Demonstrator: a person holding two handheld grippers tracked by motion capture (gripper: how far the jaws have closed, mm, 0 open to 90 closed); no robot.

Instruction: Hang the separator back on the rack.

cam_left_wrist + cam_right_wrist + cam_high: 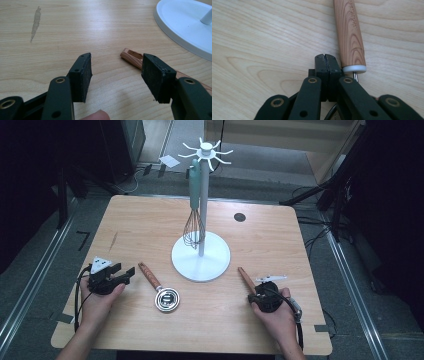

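Observation:
A white utensil stand (201, 262) rises mid-table, and a teal-handled whisk (194, 205) hangs from one of its hooks. A wooden-handled utensil with a round metal head (165, 298) lies left of the stand's base. My left gripper (126, 272) (115, 72) rests open on the table just left of its handle (132, 57), which passes behind one jaw. A second wooden handle (246, 279) (350, 37) lies right of the base. My right gripper (252, 296) (327, 58) is shut on nothing, its tips beside that handle's white collar (354, 69). This utensil's head is hidden under the gripper.
The stand's round white base (185, 27) lies close ahead and to the right of my left gripper. A dark round inset (240, 217) sits at the table's back right. A dark stain (35, 23) marks the wood at the left.

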